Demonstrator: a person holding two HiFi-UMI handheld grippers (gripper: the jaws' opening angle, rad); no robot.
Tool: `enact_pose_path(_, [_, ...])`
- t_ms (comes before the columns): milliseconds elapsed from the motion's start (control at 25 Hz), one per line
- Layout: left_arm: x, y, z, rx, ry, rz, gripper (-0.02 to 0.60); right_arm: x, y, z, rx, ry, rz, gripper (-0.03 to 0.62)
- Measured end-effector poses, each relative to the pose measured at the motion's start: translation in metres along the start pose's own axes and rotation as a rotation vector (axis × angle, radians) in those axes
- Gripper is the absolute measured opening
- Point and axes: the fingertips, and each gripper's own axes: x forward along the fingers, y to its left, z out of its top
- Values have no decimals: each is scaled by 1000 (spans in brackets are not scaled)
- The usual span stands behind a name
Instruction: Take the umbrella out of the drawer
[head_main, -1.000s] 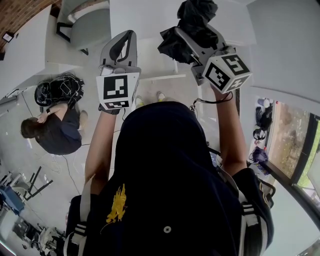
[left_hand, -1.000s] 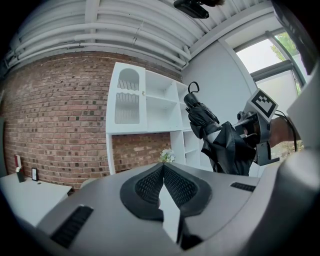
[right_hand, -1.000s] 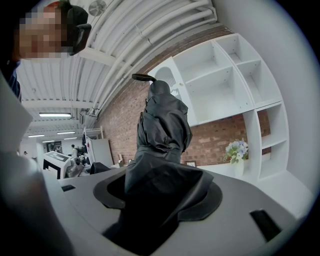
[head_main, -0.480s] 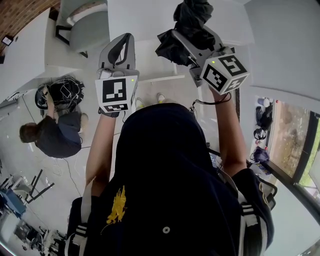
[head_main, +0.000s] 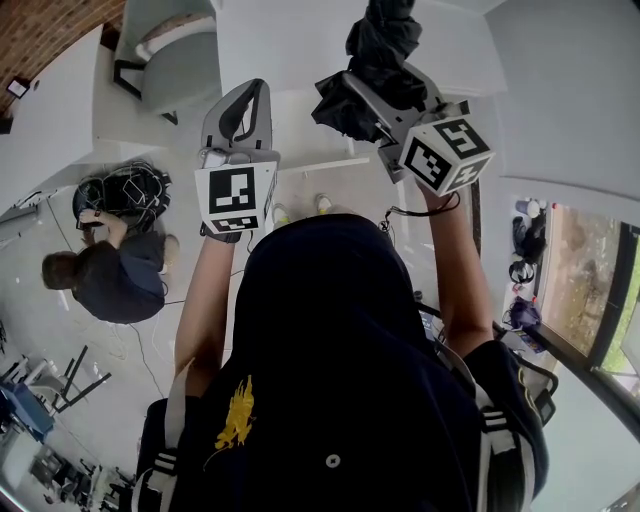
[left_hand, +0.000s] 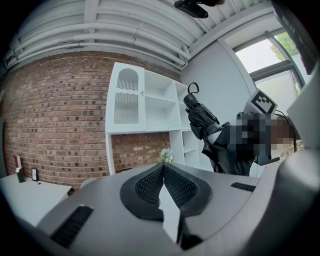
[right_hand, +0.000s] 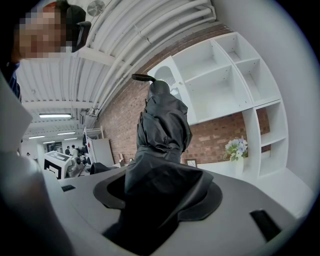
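A black folded umbrella (head_main: 378, 55) with a hooked handle (right_hand: 142, 77) is clamped between the jaws of my right gripper (head_main: 368, 88). In the right gripper view its fabric (right_hand: 162, 125) fills the gap between the pads and stands upright in the air. My left gripper (head_main: 243, 108) is held up beside it on the left, apart from it. Its jaws are shut, the pads (left_hand: 150, 182) meet at the tips and nothing is between them. The left gripper view shows the umbrella (left_hand: 201, 118) off to the right. I cannot make out the drawer.
A white shelf unit (left_hand: 145, 102) stands against a brick wall (left_hand: 55, 125), with a vase of flowers (right_hand: 236, 149) on a ledge. Below, a person (head_main: 110, 275) crouches on the floor at left by a black bag (head_main: 120, 188). A grey chair (head_main: 172, 50) is at the far left.
Both grippers stay where they were, the umbrella still in the right one. The crouching person at left has shifted a little.
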Motion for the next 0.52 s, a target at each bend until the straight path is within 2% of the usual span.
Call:
enact_pose_path(200, [-1, -7, 3, 10, -4, -31, 20, -4, 1, -1, 6, 10, 1, 275])
enact_pose_path(400, [0, -1, 4, 5, -11, -12, 20, -1, 0, 0, 9, 5, 8, 275])
enact_pose_path(520, [4, -3, 2, 17, -13, -25, 20, 2, -3, -1, 6, 3, 11, 275])
